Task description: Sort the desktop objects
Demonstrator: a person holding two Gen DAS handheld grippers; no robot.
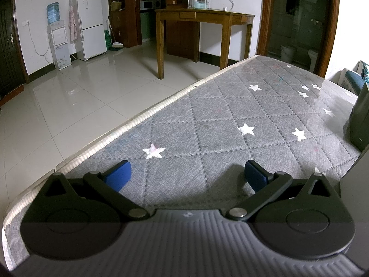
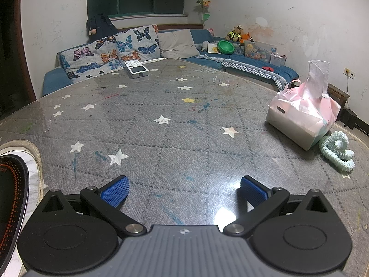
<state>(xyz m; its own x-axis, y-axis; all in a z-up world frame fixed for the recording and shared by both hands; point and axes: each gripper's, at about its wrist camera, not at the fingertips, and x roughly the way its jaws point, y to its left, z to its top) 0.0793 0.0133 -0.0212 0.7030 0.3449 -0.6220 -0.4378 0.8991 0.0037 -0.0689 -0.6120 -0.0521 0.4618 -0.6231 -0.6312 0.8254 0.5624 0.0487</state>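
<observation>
Two grippers, both empty, jaws spread wide over a grey star-print mat (image 2: 184,120).

Left wrist view — left gripper (image 1: 188,175): blue pads far apart, nothing between them, low over bare mat near its pale edge (image 1: 110,136). No sortable item ahead; a dark box (image 1: 361,120) shows only in part at the right margin. Risk: the floor lies just past that edge, so anything nudged that way could drop off.

Right wrist view — right gripper (image 2: 184,191): likewise wide open, holding nothing. Items to sort lie well apart: tissue pack (image 2: 302,115) at right, a mint coiled toy (image 2: 337,150) touching or just beside it, a white device (image 2: 137,69) at the far edge. Risks: the soft pack may crush or its plastic slip in a pinch; the loose coil may snag or trail; the glossy mat may let the device slide.
</observation>
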